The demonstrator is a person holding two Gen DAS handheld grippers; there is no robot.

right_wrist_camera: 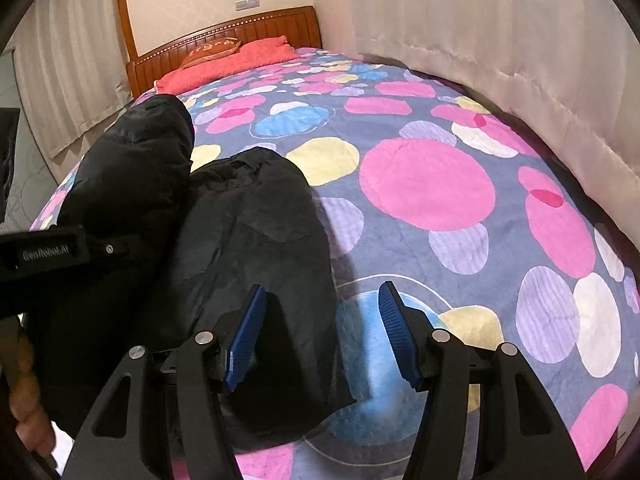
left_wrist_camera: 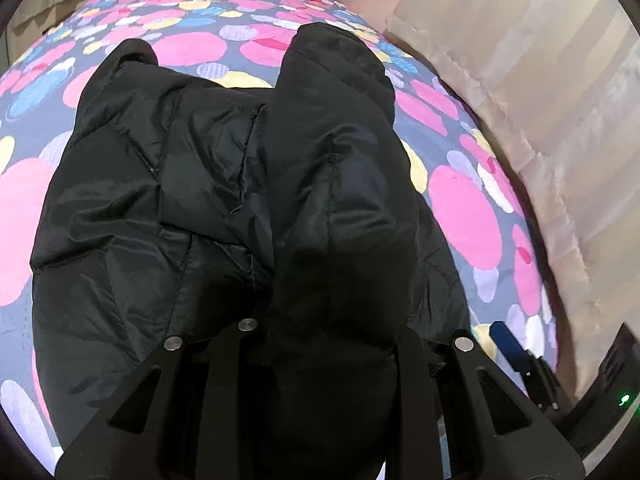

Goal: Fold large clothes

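Left wrist view. Our left gripper (left_wrist_camera: 320, 360) is buried in black fabric: a thick padded part of the black jacket (left_wrist_camera: 168, 184), a sleeve (left_wrist_camera: 336, 184) by the look of it, fills the space between the fingers and runs straight ahead of the tool. The fingertips are hidden, so we judge it clamped on the sleeve but cannot see the bite itself. The jacket body spreads ahead and to the tool's left on the spotted bedspread (left_wrist_camera: 464, 208). The other tool's blue pad shows low on the right.

Right wrist view. Our right gripper (right_wrist_camera: 320, 332) stands wide apart and holds nothing; its blue pads (right_wrist_camera: 248, 336) flank the jacket's near edge, the left pad over black cloth, the right over bare bedspread. The jacket (right_wrist_camera: 256, 240) lies ahead and left of this tool. The left tool's body crosses the far left of the frame, with the raised sleeve bulging behind it. Pillow (right_wrist_camera: 240, 60) and headboard (right_wrist_camera: 240, 28) lie far ahead.

Step, as we read it: laying the sleeve across the body. To do it well, we carry it low and flat, keep the seam straight, and use the free tool to pin the near edge so the puffy cloth does not drag or spring back.
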